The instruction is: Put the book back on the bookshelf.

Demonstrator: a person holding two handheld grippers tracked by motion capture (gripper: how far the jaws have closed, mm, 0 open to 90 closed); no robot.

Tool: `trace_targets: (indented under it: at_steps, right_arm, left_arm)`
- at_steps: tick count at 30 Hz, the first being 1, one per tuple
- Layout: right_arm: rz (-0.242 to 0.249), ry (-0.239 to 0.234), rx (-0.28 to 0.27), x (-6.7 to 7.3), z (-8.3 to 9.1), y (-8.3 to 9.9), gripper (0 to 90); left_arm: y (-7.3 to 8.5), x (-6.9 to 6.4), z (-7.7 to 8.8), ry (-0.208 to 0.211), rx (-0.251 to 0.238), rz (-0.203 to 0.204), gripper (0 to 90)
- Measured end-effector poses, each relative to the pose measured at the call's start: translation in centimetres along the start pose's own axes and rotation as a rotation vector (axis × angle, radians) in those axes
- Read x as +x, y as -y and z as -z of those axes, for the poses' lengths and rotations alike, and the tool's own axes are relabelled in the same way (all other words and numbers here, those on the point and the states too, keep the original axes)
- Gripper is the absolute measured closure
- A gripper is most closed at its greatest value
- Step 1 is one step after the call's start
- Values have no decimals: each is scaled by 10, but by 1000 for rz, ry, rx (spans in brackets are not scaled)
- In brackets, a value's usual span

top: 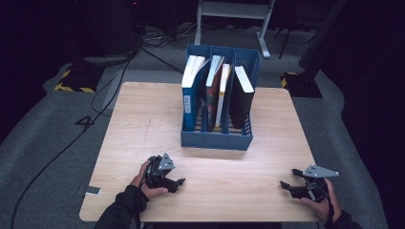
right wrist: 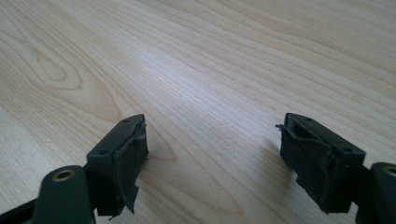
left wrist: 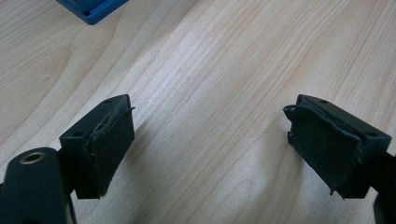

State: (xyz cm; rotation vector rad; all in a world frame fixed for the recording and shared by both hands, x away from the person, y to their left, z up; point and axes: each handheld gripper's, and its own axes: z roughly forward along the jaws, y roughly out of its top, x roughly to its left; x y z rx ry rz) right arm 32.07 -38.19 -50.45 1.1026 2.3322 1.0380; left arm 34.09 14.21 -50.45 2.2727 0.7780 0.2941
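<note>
A blue file rack (top: 216,140) stands at the middle back of the wooden table (top: 143,124). Its left slot holds a thick blue book (top: 190,93), its middle slot two thin books (top: 216,90), and its right slot a black book (top: 241,98). My left gripper (top: 178,183) lies low over the table near the front left, open, with bare wood between its pads (left wrist: 112,140). A corner of the rack (left wrist: 93,10) shows beyond it. My right gripper (top: 286,186) rests near the front right edge, open and holding nothing, as its pads (right wrist: 128,154) show.
A white desk frame (top: 234,12) stands behind the table. Black cables (top: 110,81) run over the grey floor at left. Yellow-and-black striped bases (top: 74,81) sit at back left and back right. A small grey tag (top: 90,190) sticks out at the table's front left corner.
</note>
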Motion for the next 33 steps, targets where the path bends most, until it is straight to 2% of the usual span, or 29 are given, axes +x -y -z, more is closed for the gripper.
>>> trace_targets:
  at_steps: [33]
  right_arm:
    - [2,-9,4,-1,-1,0,208]
  left_arm:
    - [-1,1,-1,6,1,-4,140]
